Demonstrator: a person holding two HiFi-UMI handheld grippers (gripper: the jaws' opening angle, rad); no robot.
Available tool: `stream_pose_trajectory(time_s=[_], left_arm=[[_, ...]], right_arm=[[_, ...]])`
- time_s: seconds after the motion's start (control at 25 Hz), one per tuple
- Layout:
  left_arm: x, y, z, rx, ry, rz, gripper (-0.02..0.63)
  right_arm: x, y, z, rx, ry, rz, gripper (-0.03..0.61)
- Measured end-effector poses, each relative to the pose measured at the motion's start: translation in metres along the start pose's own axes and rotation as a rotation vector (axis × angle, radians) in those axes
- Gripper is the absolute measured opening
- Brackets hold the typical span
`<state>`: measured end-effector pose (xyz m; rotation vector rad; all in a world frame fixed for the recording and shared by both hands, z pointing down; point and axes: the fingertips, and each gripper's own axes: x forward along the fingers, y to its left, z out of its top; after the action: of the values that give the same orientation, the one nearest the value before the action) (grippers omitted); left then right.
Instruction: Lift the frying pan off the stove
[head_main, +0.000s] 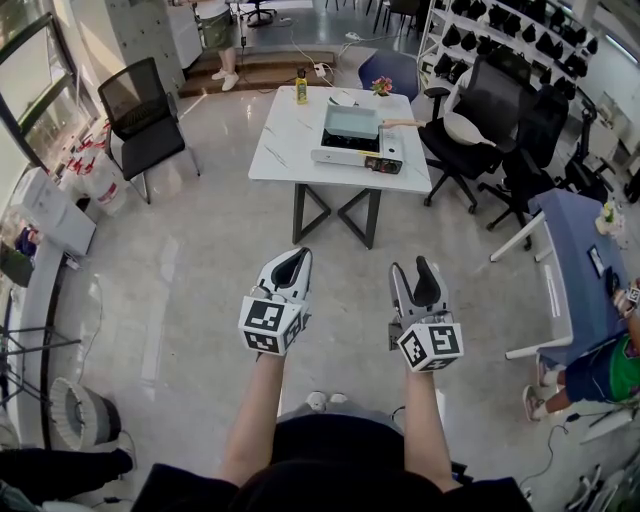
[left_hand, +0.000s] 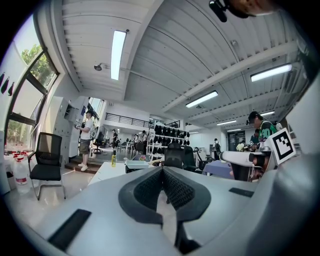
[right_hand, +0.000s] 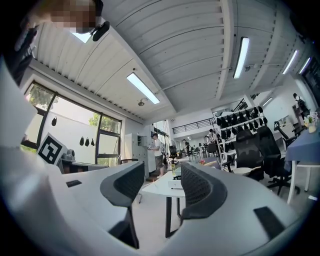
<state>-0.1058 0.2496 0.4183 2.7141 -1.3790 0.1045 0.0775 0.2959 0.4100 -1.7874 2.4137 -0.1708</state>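
**First:** While the person stands well back from the white table (head_main: 290, 150), what shows at the left?

**Second:** A black mesh chair (head_main: 140, 105) at about ten o'clock. Nearer is the left gripper (head_main: 292, 262), its jaws pressed together on nothing.

**First:** And the frying pan?

**Second:** It is at twelve o'clock, well apart from both grippers. A yellow bottle (head_main: 301, 88) stands near the table's far edge. To its right the frying pan (head_main: 350, 122), pale and squarish, sits on the white stove (head_main: 345, 155). Its handle (head_main: 402, 124) sticks out toward three o'clock.

**First:** How would it handle?

**Second:** It looks like rigid metal, probably of moderate weight. With the load out beyond the handle, the far side would tend to dip. The handle is the place to take hold, close to the pan's body and squarely, since a smooth handle could twist between the pads.

**First:** Which gripper suits?

**Second:** Likely the right gripper (head_main: 415, 270), at about five o'clock of the pan. Its jaws stand wide apart and empty. Black office chairs (head_main: 480, 120) crowd the table at three o'clock, just beside that handle.
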Motion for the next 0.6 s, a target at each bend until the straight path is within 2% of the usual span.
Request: stream_pose_trajectory(time_s=[0.6], left_arm=[[-0.026, 0.025, -0.007, -0.007, -0.001, -0.026, 0.018]], right_arm=[[-0.013, 0.016, -0.008, 0.008, -0.014, -0.071, 0.213]])
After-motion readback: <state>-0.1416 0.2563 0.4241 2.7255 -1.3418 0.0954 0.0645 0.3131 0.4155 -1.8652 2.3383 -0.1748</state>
